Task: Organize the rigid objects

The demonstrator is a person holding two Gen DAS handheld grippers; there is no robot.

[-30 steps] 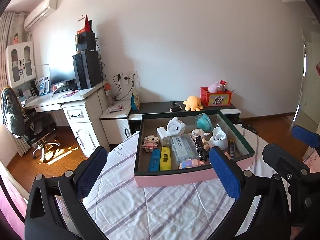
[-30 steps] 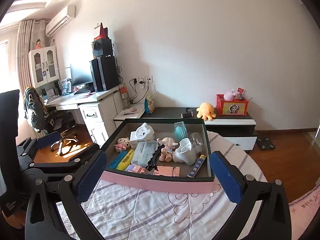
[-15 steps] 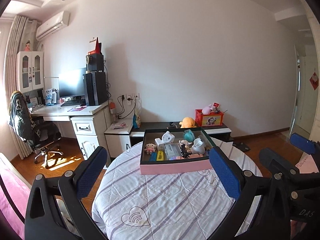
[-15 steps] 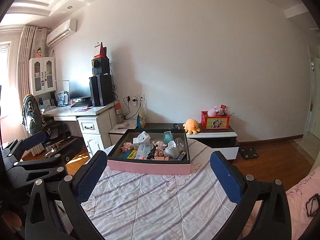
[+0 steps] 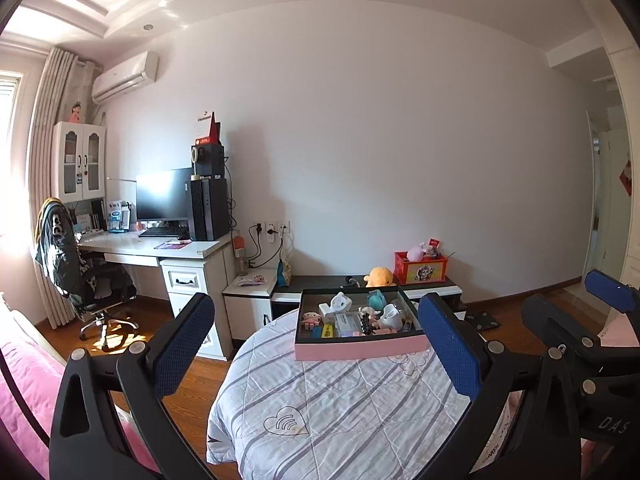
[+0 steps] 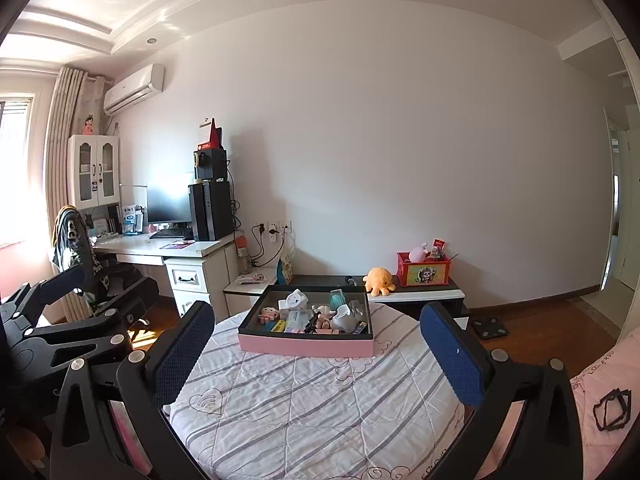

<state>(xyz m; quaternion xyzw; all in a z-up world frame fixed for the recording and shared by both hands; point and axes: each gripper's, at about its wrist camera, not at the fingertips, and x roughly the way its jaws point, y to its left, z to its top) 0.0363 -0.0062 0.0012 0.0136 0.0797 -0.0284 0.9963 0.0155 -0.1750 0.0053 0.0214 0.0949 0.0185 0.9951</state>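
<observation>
A pink-sided tray (image 5: 360, 351) with a dark inside sits at the far side of a round table (image 5: 344, 412) covered in a striped quilt. It holds several small rigid items: a white clock (image 5: 341, 303), a teal piece (image 5: 376, 301), a white cup (image 5: 390, 317), a pink block figure (image 5: 310, 319), and yellow and blue bars. My left gripper (image 5: 316, 342) is open, empty and well back from the tray. In the right wrist view the tray (image 6: 306, 346) also lies far ahead, and my right gripper (image 6: 316, 346) is open and empty.
A white desk (image 5: 160, 248) with monitor and office chair (image 5: 80, 280) stands at left. Behind the table, a low cabinet (image 5: 432, 290) carries an orange plush (image 5: 379, 276) and a red box (image 5: 420, 267). A pink bed (image 5: 24, 380) is at lower left, and a scale (image 6: 489, 327) lies on the floor.
Both grippers have drawn back and up from the tray, which now looks much smaller and farther away. Both stay open and empty.
</observation>
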